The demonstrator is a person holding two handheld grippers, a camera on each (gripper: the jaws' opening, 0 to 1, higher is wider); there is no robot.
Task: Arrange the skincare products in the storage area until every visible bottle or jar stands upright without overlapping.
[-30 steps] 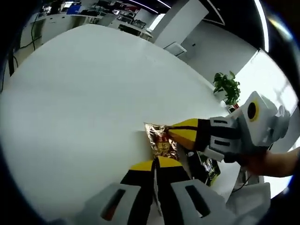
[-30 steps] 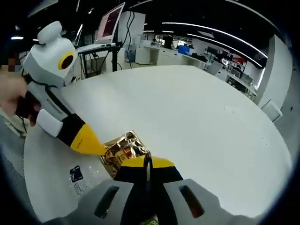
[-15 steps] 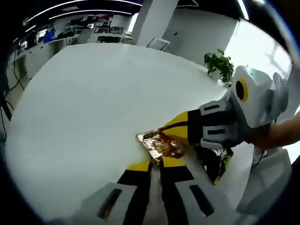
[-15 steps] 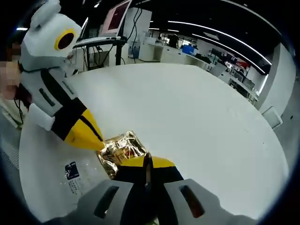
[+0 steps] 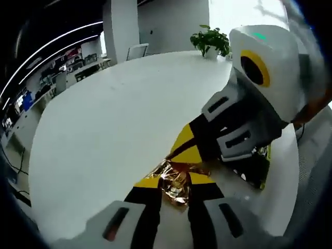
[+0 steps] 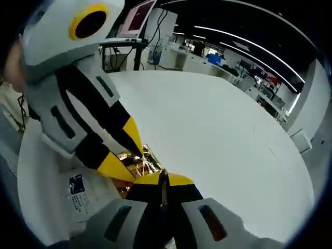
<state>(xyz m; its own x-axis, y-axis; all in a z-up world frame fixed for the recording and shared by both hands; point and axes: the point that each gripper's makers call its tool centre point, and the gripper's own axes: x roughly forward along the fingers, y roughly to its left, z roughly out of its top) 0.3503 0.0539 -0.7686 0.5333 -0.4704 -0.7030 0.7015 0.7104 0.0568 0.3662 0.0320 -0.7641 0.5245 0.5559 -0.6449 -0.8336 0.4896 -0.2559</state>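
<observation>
White table bears a gold foil packet.

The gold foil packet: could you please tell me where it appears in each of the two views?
Left gripper view: the gold foil packet lies low at centre, between this view's own jaws, with the right gripper's yellow tips at its upper edge.
Right gripper view: the packet is low and left of centre, just above this view's shut jaws, partly behind the left gripper.
Shared landmark: the white table.

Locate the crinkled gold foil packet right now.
The crinkled gold foil packet lies on the white table at the tips of the left gripper, with the right gripper meeting it too.
</observation>
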